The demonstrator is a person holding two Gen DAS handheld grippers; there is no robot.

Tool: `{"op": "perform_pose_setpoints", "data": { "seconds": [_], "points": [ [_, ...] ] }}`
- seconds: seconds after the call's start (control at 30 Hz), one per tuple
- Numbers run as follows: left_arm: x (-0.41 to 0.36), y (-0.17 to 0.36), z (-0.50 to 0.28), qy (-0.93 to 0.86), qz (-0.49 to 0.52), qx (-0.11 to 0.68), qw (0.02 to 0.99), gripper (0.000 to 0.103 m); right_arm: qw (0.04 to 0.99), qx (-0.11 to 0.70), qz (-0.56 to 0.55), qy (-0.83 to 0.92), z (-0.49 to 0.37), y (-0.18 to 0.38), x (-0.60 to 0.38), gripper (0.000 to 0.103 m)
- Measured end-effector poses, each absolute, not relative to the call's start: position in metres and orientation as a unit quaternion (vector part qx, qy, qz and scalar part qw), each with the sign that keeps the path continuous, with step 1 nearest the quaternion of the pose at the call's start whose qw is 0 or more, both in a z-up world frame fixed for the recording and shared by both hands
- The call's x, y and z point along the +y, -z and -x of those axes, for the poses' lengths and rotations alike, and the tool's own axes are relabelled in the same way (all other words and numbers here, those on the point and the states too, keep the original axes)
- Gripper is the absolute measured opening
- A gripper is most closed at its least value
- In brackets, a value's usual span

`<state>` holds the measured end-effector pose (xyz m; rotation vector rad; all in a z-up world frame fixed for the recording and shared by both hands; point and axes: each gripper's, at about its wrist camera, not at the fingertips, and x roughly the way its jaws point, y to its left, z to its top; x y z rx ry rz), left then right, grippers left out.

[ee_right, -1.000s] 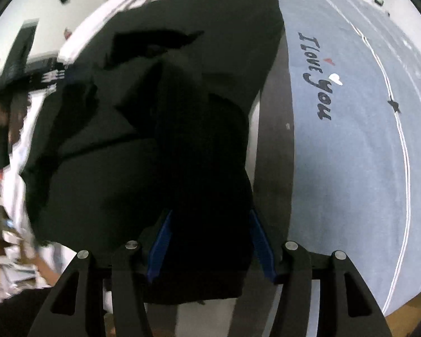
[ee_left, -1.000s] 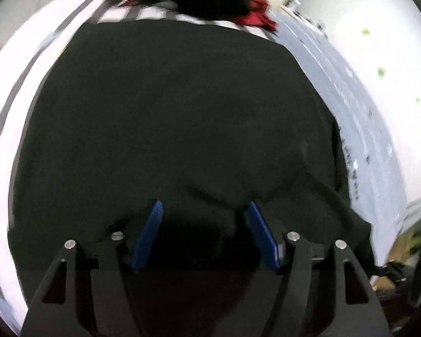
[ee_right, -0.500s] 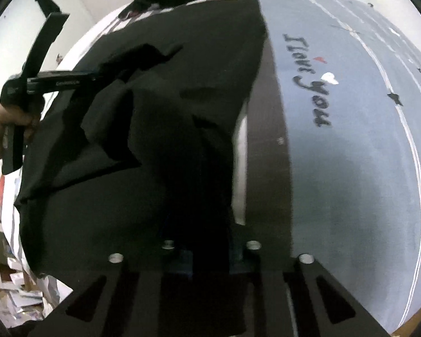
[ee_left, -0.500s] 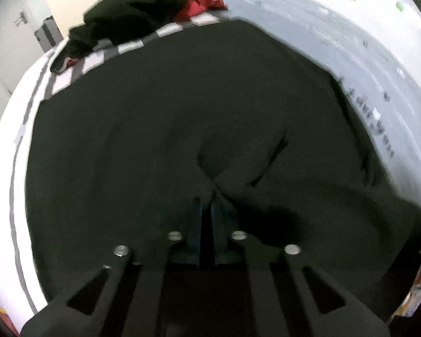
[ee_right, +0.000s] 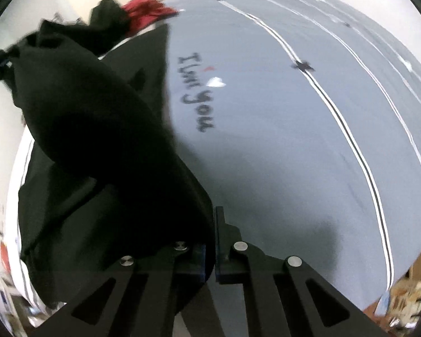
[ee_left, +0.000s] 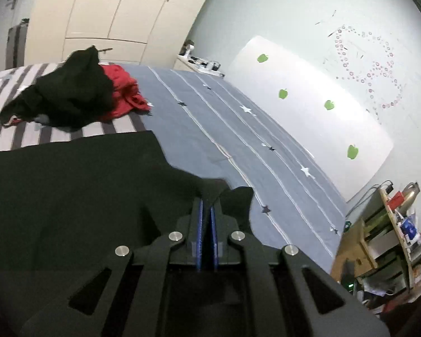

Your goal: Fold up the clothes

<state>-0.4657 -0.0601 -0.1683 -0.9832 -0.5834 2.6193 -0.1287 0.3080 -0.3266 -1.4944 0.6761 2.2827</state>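
A black garment lies spread on the bed. My left gripper is shut on its near edge, with a fold of black cloth poking up beside the fingers. In the right wrist view the same garment is lifted and bunched, hanging from my right gripper, which is shut on its edge. The cloth hides the left finger there.
A pile of black clothes and a red garment sits at the far end of the bed. The grey bedsheet carries "I love you" lettering and stripes. A white headboard, wardrobe and cluttered shelf surround the bed.
Both grippers went from open over the black garment to shut on its edge. They then lifted it, and the cloth now bunches and hangs from the right gripper.
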Motion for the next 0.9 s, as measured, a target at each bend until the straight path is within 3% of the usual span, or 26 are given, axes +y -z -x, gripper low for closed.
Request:
{"op": "perform_pose_setpoints", "data": {
  "seconds": [0.13,0.3,0.4,0.43,0.5,0.57,0.63,0.9],
  "points": [
    [-0.078,0.199,0.43,-0.905,0.381,-0.183,0.058,0.004,0.17,0.25,0.535,-0.789,0.12,0.338,0.306,0.002],
    [-0.181,0.297,0.326,-0.813,0.508,-0.222,-0.176,0.004,0.157,0.24,0.55,-0.784,0.116,0.346,0.294,0.002],
    [-0.212,0.329,0.28,-0.762,0.552,-0.252,-0.228,0.004,0.148,0.23,0.563,-0.78,0.115,0.353,0.289,0.002],
    [-0.214,0.331,0.278,-0.757,0.554,-0.262,-0.226,0.007,0.146,0.226,0.566,-0.78,0.115,0.354,0.288,0.002],
    [-0.203,0.327,0.294,-0.769,0.547,-0.265,-0.198,0.024,0.141,0.221,0.568,-0.78,0.115,0.353,0.286,0.002],
    [-0.178,0.318,0.325,-0.794,0.536,-0.242,-0.154,0.053,0.141,0.224,0.566,-0.781,0.115,0.353,0.287,0.002],
    [-0.146,0.306,0.362,-0.819,0.523,-0.212,-0.104,0.062,0.145,0.227,0.566,-0.779,0.115,0.354,0.288,0.003],
    [-0.034,0.285,0.489,-0.849,0.516,-0.106,0.034,0.063,0.146,0.238,0.556,-0.783,0.117,0.359,0.288,0.006]
  ]
}}
